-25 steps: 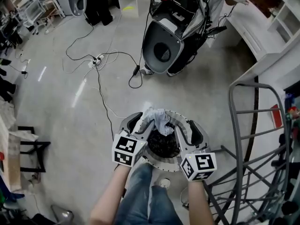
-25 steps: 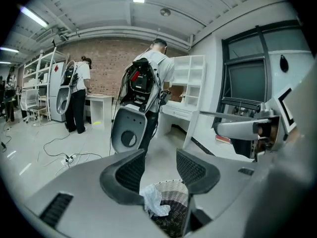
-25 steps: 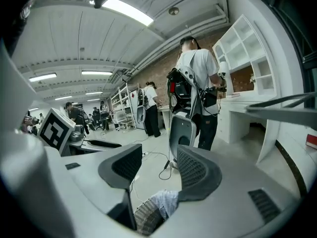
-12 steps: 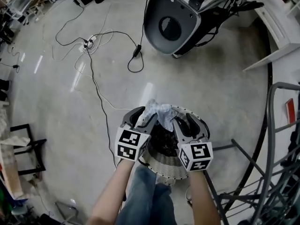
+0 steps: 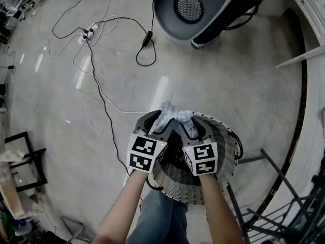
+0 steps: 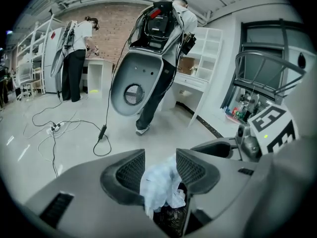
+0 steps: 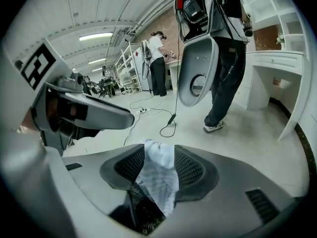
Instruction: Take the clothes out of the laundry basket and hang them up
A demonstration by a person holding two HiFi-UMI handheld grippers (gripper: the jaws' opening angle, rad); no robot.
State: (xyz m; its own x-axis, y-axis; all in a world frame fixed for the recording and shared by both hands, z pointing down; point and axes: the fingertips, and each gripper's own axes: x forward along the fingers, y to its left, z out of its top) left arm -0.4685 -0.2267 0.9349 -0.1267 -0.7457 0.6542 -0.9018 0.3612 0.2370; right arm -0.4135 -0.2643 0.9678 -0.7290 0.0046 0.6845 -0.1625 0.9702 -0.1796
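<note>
Two handheld grippers clasp one pale cloth (image 5: 172,117) over a round laundry basket (image 5: 223,154).
The left gripper (image 5: 158,123) pinches the cloth. The right gripper (image 5: 192,125) has just been closing on it. The cloth is bunched at the basket's 12 o'clock rim and hangs lengthwise downward.
</note>
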